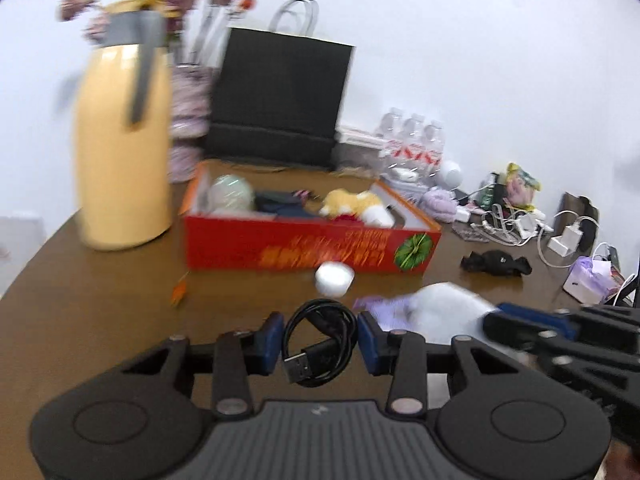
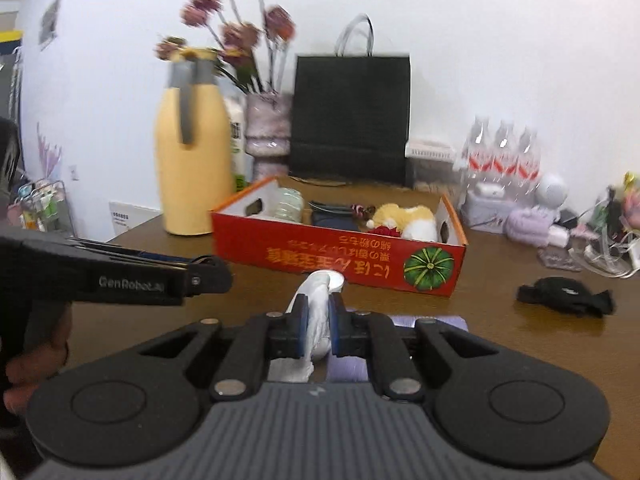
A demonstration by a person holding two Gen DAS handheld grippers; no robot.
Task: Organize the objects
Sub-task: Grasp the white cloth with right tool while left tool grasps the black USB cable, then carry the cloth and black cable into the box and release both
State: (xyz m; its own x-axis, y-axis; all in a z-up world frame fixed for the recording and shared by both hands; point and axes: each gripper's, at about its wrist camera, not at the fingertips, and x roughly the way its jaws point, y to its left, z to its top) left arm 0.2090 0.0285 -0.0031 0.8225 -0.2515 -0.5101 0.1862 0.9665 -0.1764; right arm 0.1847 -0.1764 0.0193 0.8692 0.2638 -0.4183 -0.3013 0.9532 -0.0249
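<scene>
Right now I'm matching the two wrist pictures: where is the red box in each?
Left wrist: red box at centre, right of the yellow flask.
Right wrist: red box at centre, right of the yellow flask.
Shared landmark: the black paper bag standing behind it.

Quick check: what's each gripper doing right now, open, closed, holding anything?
Left gripper: closed on the coiled black USB cable.
Right gripper: closed on a white tissue.
</scene>
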